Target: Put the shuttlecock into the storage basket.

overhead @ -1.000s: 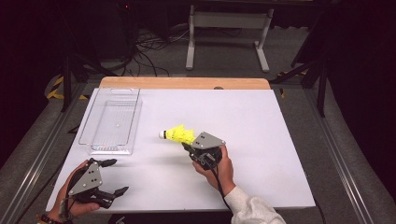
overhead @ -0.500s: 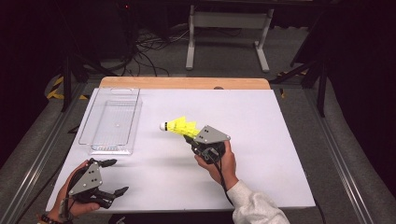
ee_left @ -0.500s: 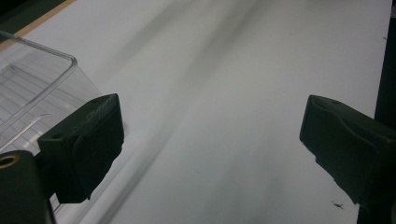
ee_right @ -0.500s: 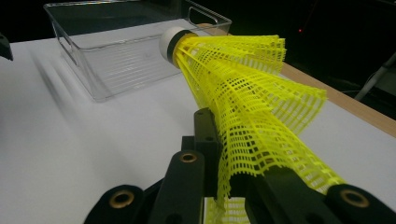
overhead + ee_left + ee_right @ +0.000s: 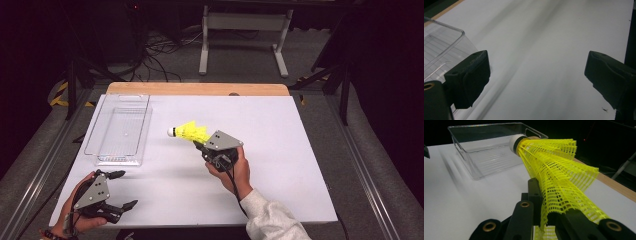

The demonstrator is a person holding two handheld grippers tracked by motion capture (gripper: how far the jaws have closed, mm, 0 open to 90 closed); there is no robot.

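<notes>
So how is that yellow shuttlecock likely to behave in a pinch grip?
The shuttlecock is probably very light: its skirt is open mesh. The right gripper is shut on it, and the mesh folds there, so it likely crushes easily. Its rounded cork might make it roll.

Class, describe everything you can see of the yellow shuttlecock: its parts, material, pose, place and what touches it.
The shuttlecock has a bright yellow skirt of plastic-looking mesh, flared and ribbed, and a rounded white cap with a dark band where the skirt begins. The right gripper is shut on the skirt's wide end, squashing it between the black jaws. It is lifted off the white table, lying roughly level, its cap pointing toward the clear plastic bin and apart from it. Nothing else touches it.
</notes>
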